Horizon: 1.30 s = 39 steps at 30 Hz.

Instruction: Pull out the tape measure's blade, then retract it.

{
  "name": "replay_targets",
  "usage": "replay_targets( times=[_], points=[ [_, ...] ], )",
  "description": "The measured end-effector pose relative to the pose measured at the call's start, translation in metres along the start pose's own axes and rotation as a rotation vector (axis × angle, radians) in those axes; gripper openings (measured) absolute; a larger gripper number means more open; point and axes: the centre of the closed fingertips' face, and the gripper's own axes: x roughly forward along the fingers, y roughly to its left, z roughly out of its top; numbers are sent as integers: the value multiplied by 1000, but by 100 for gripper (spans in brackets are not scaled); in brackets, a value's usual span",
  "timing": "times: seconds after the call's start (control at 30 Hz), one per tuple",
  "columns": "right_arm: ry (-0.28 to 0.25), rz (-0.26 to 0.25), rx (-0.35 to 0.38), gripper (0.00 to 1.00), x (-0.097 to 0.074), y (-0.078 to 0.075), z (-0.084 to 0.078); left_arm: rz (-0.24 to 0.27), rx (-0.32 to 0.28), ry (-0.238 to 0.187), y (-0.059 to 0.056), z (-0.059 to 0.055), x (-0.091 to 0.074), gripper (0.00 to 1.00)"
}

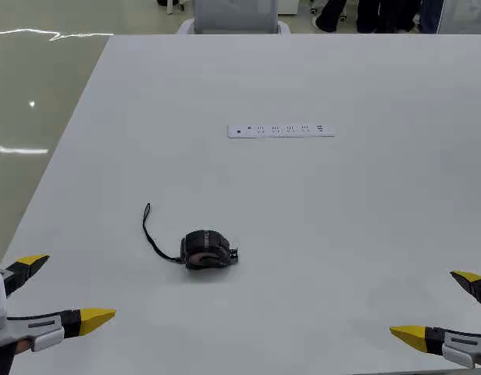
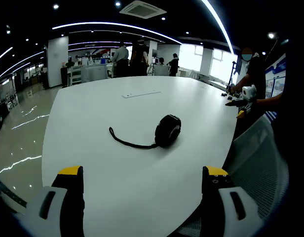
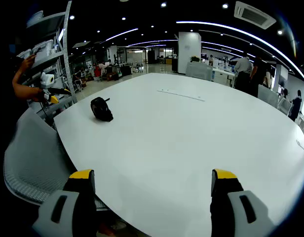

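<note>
A black tape measure (image 1: 207, 250) with a thin black wrist strap (image 1: 151, 231) lies on the white table, blade in. In the left gripper view the tape measure (image 2: 168, 130) lies ahead and a little right of centre; in the right gripper view the tape measure (image 3: 101, 108) is far off to the left. My left gripper (image 1: 62, 289) (image 2: 142, 183) is open at the table's near left edge, with nothing between its yellow-tipped jaws. My right gripper (image 1: 440, 305) (image 3: 152, 186) is open at the near right edge, holding nothing. Both are well apart from the tape measure.
A white power strip (image 1: 281, 130) lies flat farther back on the table (image 1: 365, 203). A grey chair (image 1: 234, 16) stands at the far edge. Shiny floor lies past the table's left edge. A mesh chair back (image 3: 28, 163) stands near the table's front edge. People stand in the room behind.
</note>
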Motion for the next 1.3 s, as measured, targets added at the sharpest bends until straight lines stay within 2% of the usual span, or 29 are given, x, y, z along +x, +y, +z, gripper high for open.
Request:
replay_targets(
  times=[0.07, 0.1, 0.2, 0.27, 0.37, 0.4, 0.47, 0.5, 0.53, 0.57, 0.63, 0.77, 0.83, 0.87, 0.9, 0.93, 1.03, 1.3],
  points=[
    [-12, -1, -11, 100, -1, 1, -1, 10, 17, -54, -1, 3, -2, 99],
    [-35, -1, -12, 100, 0, 2, 1, 12, 8, -102, -1, 6, -1, 97],
    [-70, 1, -10, 100, 6, 2, 3, 16, 2, -160, -2, 10, 0, 98],
    [-77, 6, 5, 100, 10, 4, 5, 9, -25, -158, -4, 11, 3, 99],
    [-101, 12, 6, 100, 19, 8, 11, 4, 15, -151, -10, 12, 10, 99],
    [-115, 10, -7, 100, 21, 9, 14, -1, 28, -157, -12, 12, 11, 99],
    [-180, 3, -43, 100, 28, 8, 14, -8, 44, -183, -16, 8, 15, 99],
    [-180, 2, -41, 100, 31, 8, 9, -9, 35, -177, -16, 3, 19, 99],
    [-161, 3, -37, 100, 36, 9, 2, -13, 15, -147, -17, -5, 23, 99],
    [-150, 1, -35, 100, 38, 10, 0, -9, 10, -143, -17, -8, 24, 98],
    [-165, 12, -36, 100, 39, 15, 5, 2, 13, -162, -16, -5, 25, 98],
    [-169, 31, -43, 100, 41, 20, 14, -1, 19, -169, -17, 1, 27, 99],
    [-133, 46, -36, 100, 43, 21, 9, -1, 26, -153, -17, 1, 29, 99],
    [-99, 44, -35, 100, 44, 20, 4, 3, 28, -130, -16, -2, 30, 99],
    [-91, 39, -45, 100, 45, 19, 3, 3, 25, -116, -15, -3, 31, 99],
    [-94, 40, -51, 100, 45, 19, 3, 3, 23, -104, -15, -5, 31, 99],
    [-97, 34, -47, 100, 44, 17, 4, 3, 33, -109, -14, -4, 30, 99],
    [-86, 25, -49, 99, 41, 12, 1, -9, 45, -87, -12, -9, 33, 99]
  ],
)
